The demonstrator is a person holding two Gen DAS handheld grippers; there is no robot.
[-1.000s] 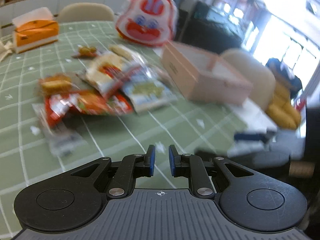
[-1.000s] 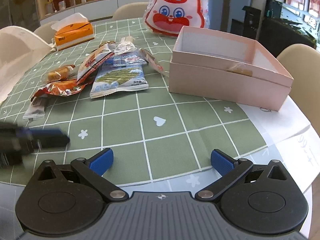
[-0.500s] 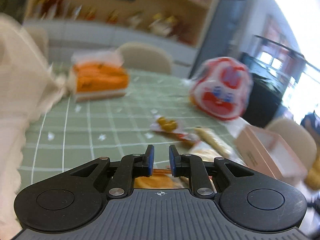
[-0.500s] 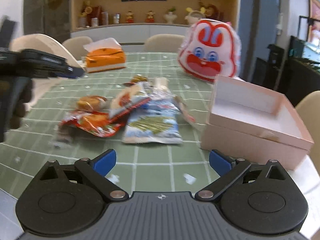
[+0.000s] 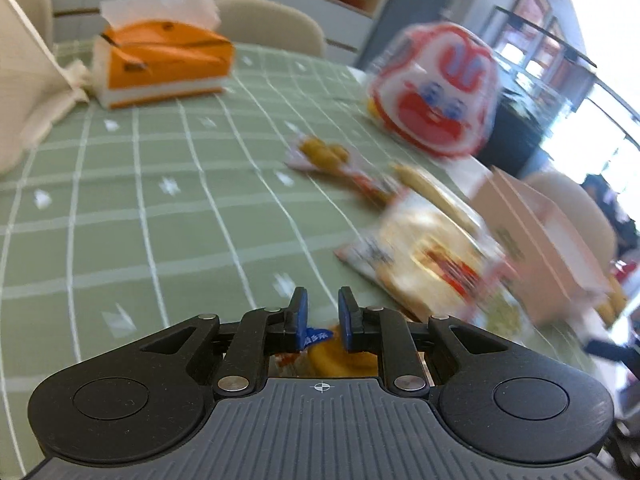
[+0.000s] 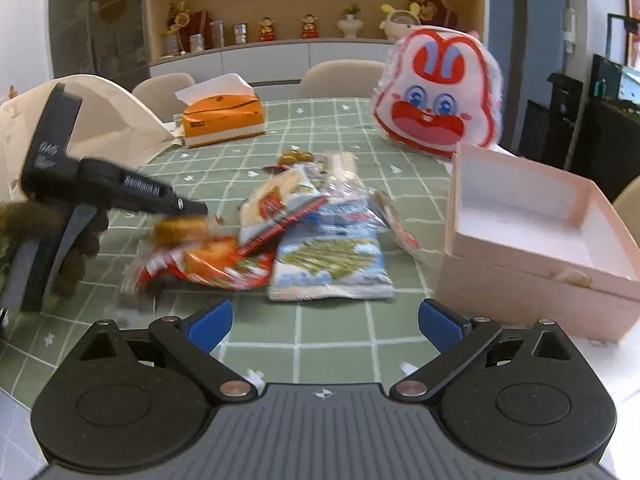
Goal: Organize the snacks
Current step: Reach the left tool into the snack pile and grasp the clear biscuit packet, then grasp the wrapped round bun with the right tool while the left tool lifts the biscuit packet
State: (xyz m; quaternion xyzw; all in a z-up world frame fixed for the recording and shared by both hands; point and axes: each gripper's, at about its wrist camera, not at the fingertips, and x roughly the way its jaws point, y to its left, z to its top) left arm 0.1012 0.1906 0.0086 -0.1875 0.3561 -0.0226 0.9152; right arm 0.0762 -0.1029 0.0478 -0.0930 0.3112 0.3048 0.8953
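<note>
Two hand-held grippers are seen over a green checked tablecloth point(image 6: 336, 332). The left gripper point(image 5: 322, 308) has its blue pads nearly together with nothing clamped between them; it is poised above a small wrapped golden pastry point(image 6: 180, 227) at the left edge of the heap of crinkly snack packets point(image 6: 304, 232). The right gripper point(image 6: 323, 322) is held wide open and empty, short of the heap. An open pale pink cardboard box point(image 6: 536, 248) is placed just right of the heap.
</note>
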